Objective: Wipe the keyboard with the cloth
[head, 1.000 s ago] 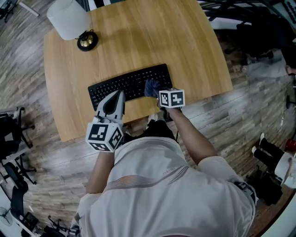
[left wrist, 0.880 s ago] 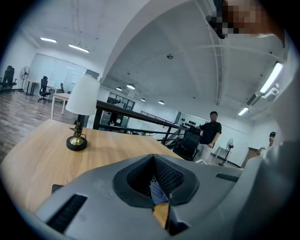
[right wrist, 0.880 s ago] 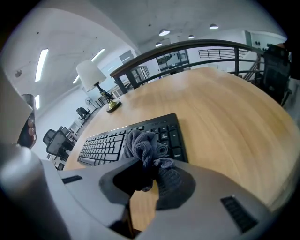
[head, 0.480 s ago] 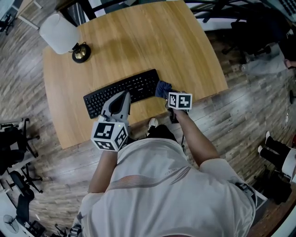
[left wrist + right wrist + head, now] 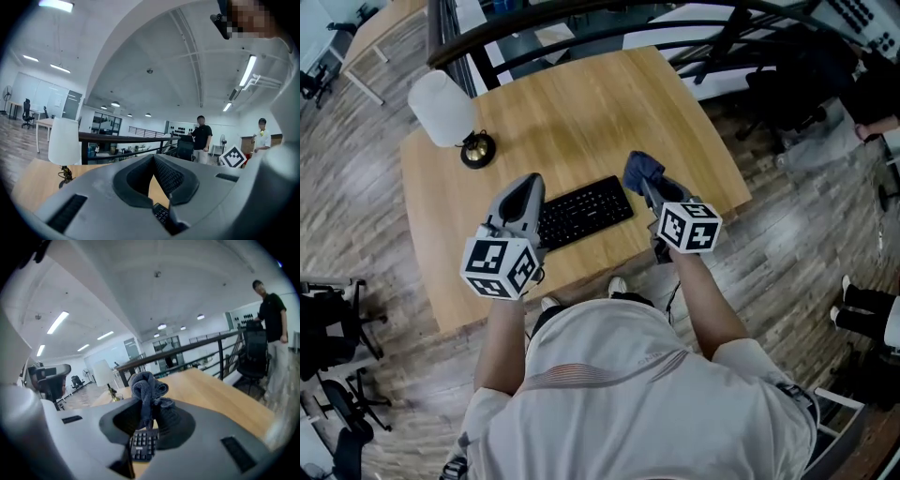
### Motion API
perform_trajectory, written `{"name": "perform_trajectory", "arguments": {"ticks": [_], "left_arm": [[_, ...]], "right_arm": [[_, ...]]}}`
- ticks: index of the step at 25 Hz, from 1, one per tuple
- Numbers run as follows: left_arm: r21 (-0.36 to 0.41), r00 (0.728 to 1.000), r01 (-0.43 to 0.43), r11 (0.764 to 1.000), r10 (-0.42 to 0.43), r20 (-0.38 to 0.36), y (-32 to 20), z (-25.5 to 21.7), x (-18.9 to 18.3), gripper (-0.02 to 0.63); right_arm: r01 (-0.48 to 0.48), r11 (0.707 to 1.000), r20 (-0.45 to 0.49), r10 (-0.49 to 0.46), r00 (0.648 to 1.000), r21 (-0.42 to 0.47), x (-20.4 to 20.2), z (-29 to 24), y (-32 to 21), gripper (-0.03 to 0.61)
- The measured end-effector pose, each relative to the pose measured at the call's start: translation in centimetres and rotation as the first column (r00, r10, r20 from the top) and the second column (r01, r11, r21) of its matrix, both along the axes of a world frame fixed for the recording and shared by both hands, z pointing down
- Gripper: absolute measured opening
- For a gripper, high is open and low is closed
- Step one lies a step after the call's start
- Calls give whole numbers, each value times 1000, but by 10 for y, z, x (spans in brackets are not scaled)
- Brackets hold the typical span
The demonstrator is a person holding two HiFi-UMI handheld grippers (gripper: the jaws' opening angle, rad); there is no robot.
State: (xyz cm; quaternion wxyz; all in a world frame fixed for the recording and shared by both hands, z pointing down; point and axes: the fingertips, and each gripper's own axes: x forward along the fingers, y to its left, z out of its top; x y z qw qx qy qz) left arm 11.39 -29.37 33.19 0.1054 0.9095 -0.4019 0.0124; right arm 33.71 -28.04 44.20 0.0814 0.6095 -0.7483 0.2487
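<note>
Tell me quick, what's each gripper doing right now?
Left gripper: closed, holding nothing.
Right gripper: closed on the blue cloth.

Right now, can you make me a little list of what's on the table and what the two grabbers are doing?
Table: wooden, holds a keyboard and a lamp
Keyboard: black, near the front edge
Lamp: white shade, far left corner
Cloth: dark blue, bunched, by the keyboard's right end
Right gripper: shut on the cloth
Left gripper: shut, nothing in it, over the keyboard's left end
</note>
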Motion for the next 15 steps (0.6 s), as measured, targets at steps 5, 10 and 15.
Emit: {"name": "perform_trajectory", "arguments": {"ticks": [5,10,15], "left_arm": [[86,1000,-20,996,21,-19,3,-45,-20,11],[134,999,-25,991,29,-31,10,-68,-39,11],[137,999,-27,990,30,-21,12,-68,-54,11]], "right_arm": [[-9,961,-88,35,995,277,-22,-121,0,123],[2,927,-103,39,994,375,-46,-174,10,121],[-5,924,-142,64,988,381,-61,-179,17,120]]}}
